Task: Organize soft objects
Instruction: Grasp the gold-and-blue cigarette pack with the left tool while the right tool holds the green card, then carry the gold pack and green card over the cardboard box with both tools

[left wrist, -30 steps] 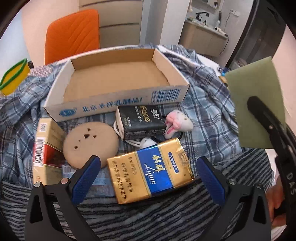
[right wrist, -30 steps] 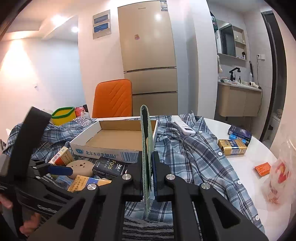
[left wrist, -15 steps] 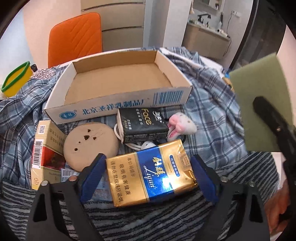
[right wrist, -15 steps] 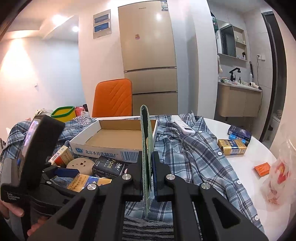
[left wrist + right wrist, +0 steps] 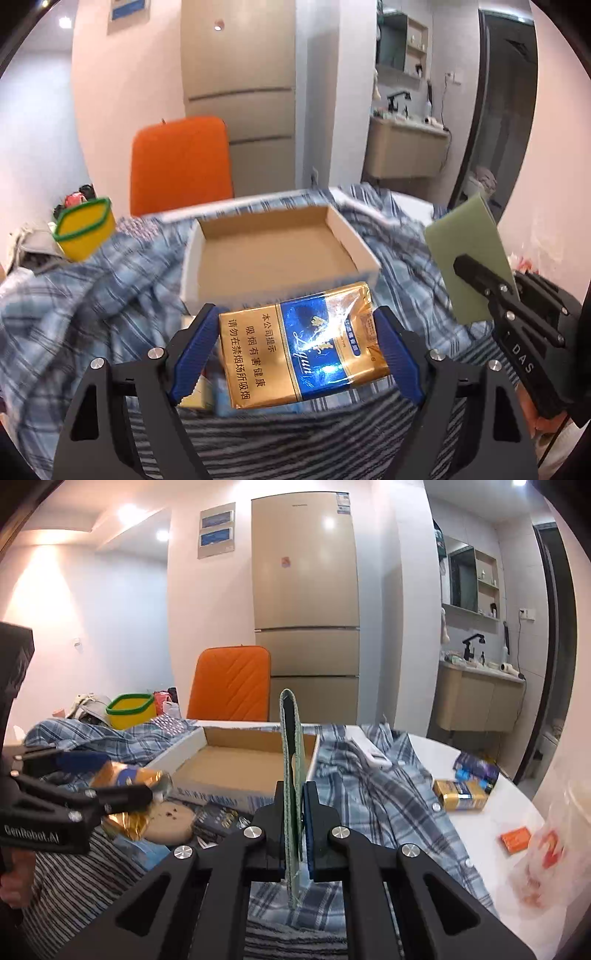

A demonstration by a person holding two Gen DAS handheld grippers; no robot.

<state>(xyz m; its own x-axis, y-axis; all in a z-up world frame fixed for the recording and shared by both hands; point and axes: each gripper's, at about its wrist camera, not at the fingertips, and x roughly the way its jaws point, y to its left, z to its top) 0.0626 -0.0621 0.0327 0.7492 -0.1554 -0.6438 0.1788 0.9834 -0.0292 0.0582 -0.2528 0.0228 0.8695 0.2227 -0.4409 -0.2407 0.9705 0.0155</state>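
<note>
My left gripper (image 5: pixel 295 343) is shut on a gold and blue soft pack (image 5: pixel 299 341) and holds it lifted in front of the open cardboard box (image 5: pixel 273 254). The pack also shows in the right wrist view (image 5: pixel 129 779), above the table. My right gripper (image 5: pixel 293 816) is shut on a thin green sponge cloth (image 5: pixel 291 746), held upright on edge to the right of the box. The cloth shows in the left wrist view (image 5: pixel 469 240) at the right.
A blue plaid shirt (image 5: pixel 373 794) and a striped cloth (image 5: pixel 295 435) cover the table. A round tan disc (image 5: pixel 173 819) and a black pack lie in front of the box. A yellow bowl (image 5: pixel 83 230), an orange chair (image 5: pixel 229 683) and small packs (image 5: pixel 461 794) stand around.
My left gripper closed on the gold and blue pack and lifted it off the table, tilting up toward the box. The right gripper with the green cloth stayed still.
</note>
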